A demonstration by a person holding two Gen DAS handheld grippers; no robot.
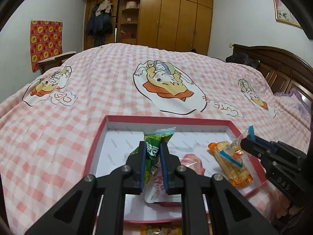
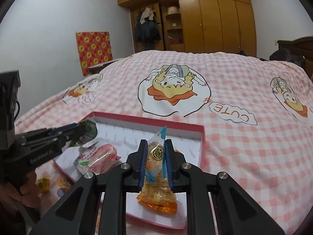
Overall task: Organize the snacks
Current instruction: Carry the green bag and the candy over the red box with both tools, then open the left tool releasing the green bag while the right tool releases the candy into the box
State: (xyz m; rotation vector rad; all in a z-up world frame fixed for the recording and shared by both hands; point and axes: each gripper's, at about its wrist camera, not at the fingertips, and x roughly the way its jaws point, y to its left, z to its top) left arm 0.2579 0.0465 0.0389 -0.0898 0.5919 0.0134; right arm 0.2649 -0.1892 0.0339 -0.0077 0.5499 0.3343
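Left gripper point(image 1: 153, 146) clenched on green crinkly snack packet point(image 1: 151, 150), right gripper point(image 2: 156, 146) grasping clear blue-tipped candy wrapper point(image 2: 156, 152), both over shallow pink-rimmed white cardboard tray point(image 1: 109, 137)

A pink-and-white checked bedspread point(image 1: 78, 137) carries a pink-rimmed white box point(image 1: 117, 146) with green point(image 1: 151, 148), pink point(image 2: 101, 156) and orange point(image 2: 156, 195) snack packets.

I count one red-rimmed tray point(image 1: 98, 137) at twelve o'clock. Five snack packs: one green packet point(image 1: 154, 148), one blue-tipped clear packet point(image 2: 156, 154), one orange pack point(image 1: 232, 168) at two o'clock, one pink pack point(image 2: 101, 156), one yellow sweet point(image 2: 43, 184) at nine o'clock.
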